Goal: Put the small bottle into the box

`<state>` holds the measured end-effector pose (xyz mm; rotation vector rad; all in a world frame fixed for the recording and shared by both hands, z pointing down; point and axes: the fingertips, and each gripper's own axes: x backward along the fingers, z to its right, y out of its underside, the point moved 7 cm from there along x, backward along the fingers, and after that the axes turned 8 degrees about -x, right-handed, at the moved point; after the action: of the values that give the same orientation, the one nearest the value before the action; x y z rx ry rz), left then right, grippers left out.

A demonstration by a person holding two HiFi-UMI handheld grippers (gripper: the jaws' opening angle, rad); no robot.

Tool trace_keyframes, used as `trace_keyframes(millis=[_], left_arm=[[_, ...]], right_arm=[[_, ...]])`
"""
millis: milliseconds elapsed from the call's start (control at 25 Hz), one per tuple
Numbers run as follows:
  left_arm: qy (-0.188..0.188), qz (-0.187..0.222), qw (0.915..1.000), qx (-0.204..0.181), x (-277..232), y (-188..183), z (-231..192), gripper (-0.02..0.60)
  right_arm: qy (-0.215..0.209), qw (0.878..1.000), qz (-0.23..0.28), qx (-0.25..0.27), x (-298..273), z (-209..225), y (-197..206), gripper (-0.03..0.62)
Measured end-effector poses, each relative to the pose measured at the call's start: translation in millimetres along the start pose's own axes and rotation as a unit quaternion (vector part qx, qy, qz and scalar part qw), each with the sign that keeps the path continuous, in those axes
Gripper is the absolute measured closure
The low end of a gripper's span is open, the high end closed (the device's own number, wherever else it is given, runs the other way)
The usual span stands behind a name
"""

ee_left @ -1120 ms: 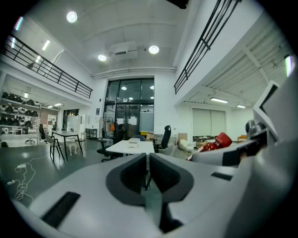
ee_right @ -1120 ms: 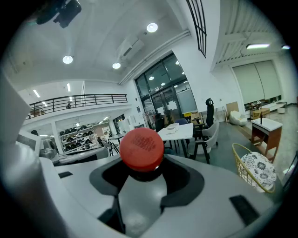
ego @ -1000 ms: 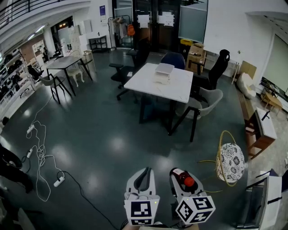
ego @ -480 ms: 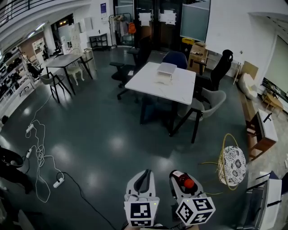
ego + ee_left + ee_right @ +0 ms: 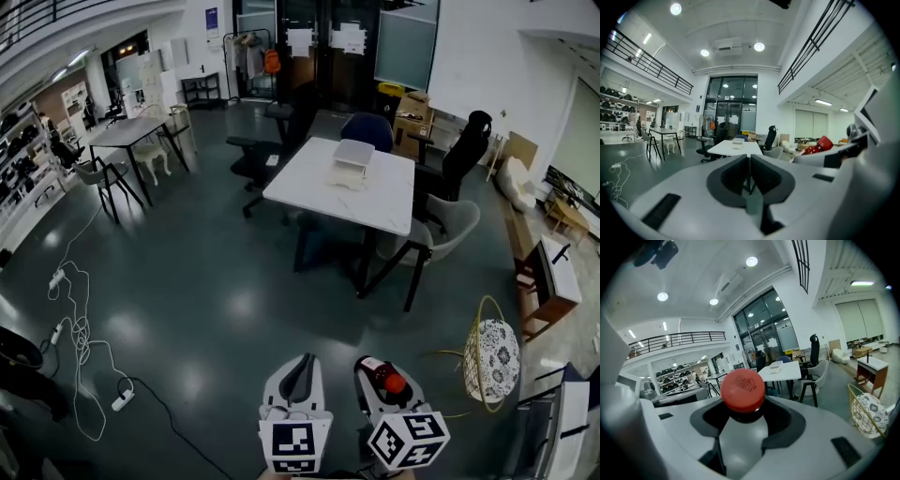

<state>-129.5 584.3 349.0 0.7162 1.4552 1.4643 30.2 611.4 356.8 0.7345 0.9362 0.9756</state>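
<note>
My right gripper is shut on a small bottle with a red cap; in the right gripper view the cap sticks out between the jaws, facing the camera. Beside it my left gripper is shut with nothing in it; its jaws meet at the middle of the left gripper view, where the bottle shows at the right. Both hang over dark floor. Far ahead a white box lies on a white table.
Chairs ring the white table. A yellow wire basket with a patterned cushion stands at the right. Cables and a power strip lie on the floor at the left. Another table stands at the far left.
The view has shifted slightly: the white table and the basket sit a little more to the right and lower in the frame. Both grippers keep their places and states.
</note>
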Motion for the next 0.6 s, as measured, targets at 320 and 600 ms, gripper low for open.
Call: trace_keyframes(millis=[320,600], left_arm=[[0.019,-0.007,0.9998,0.003,-38,7,-31,0.548],[0.015,-0.014,0.9997,0.01,-80,7,-49,0.548]], right_arm=[[0.018,1.0,-0.004,-0.011,-43,-3,-7,0.367],[0.016,1.0,-0.015,-0.01,-89,5,-22,0.366]])
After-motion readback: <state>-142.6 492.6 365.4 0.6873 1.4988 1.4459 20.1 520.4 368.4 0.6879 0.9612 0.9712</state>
